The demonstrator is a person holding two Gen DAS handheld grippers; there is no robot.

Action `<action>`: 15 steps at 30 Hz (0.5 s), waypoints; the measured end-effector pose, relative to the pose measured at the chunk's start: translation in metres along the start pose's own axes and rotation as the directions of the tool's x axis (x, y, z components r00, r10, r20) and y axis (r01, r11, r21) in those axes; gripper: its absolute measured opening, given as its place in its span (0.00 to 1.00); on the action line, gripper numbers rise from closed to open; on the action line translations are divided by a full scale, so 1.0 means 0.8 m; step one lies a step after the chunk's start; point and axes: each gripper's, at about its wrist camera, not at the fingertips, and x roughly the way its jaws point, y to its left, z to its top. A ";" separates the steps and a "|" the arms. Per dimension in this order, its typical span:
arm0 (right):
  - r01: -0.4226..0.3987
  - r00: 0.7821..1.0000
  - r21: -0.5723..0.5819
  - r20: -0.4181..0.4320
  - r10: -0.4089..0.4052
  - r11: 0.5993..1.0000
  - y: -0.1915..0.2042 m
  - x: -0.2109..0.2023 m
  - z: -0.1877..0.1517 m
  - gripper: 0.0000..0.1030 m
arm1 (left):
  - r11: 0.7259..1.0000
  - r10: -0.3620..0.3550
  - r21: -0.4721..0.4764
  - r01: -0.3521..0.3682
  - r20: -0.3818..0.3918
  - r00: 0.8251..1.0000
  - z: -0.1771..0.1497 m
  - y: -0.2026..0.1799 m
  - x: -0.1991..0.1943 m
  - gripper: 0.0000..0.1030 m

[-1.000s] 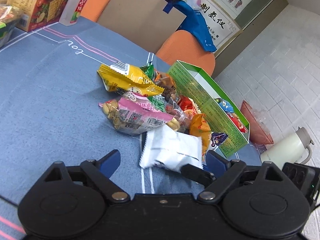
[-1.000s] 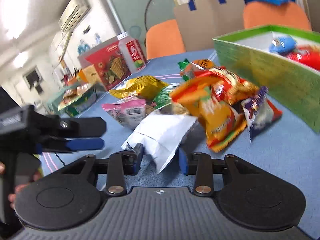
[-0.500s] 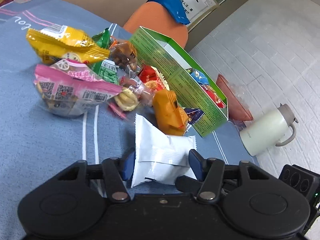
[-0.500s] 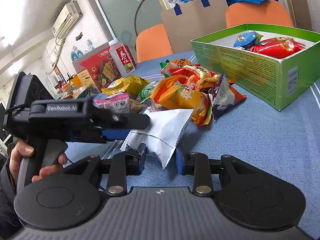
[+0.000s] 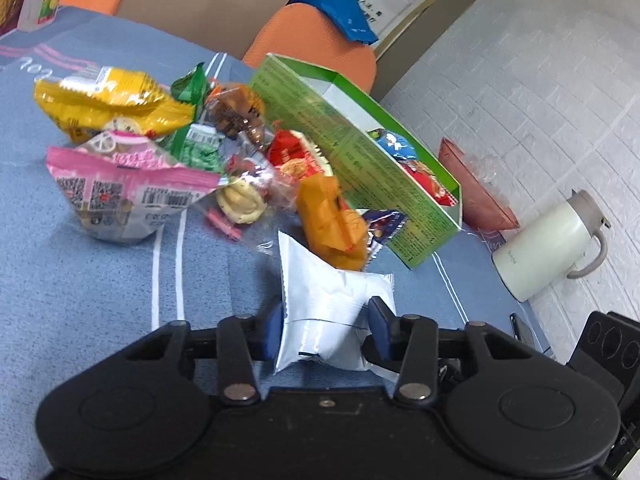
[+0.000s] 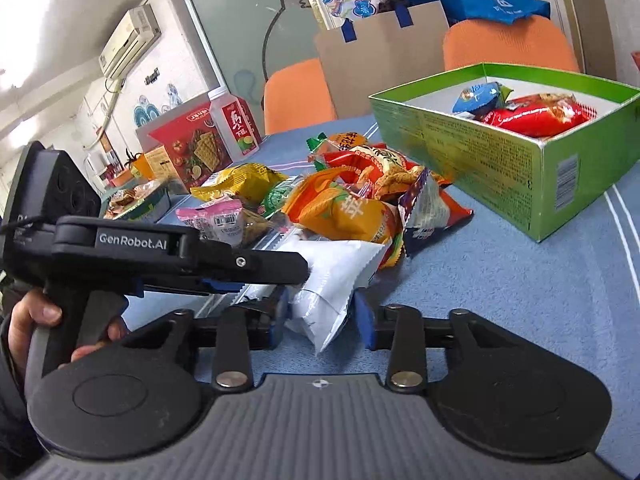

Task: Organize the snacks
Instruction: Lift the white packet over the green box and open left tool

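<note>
White and crinkled, the snack packet (image 5: 326,312) lies on the blue tablecloth (image 5: 80,280) between the blue pads of both tongs at once. The left gripper (image 5: 325,330) has its jaws closing on the packet's near end: the left pad touches the foil edge and the right pad sits against the other side, so it looks pinched there. The right gripper (image 6: 320,314) is also closing, with the packet's lower corner between its pads; the left pad touches the wrapper, while the right pad stands just beside it, so I cannot tell that it grips.

Just beyond the left gripper's tips lies the orange packet (image 5: 334,224), touching the white one's far edge, with a purple wrapper (image 5: 384,224) beside it. Farther out and to the left is the heap: a pink packet (image 5: 120,192) and a yellow bag (image 5: 108,106). Ahead and to the right stands the green box (image 5: 360,160), open, with a blue and a red snack inside. A cream jug (image 5: 548,244) stands well to the right.

In the right wrist view, a hand (image 6: 36,320) holds the left tool's handle, left of the right gripper.
</note>
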 end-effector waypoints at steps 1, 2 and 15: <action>0.003 1.000 -0.013 0.003 -0.003 1.000 0.002 -0.005 0.001 0.48 | 1.000 0.000 0.013 0.000 0.005 1.000 0.000 -0.005 -0.003 0.57; -0.001 1.000 -0.022 0.009 0.001 1.000 0.003 -0.010 0.002 0.47 | 1.000 -0.004 0.026 0.003 0.012 1.000 0.001 -0.010 -0.007 0.57; 0.009 0.984 -0.053 0.179 0.000 0.999 -0.003 -0.040 0.050 0.47 | 0.986 -0.056 0.159 0.041 0.085 0.995 0.060 -0.063 -0.011 0.57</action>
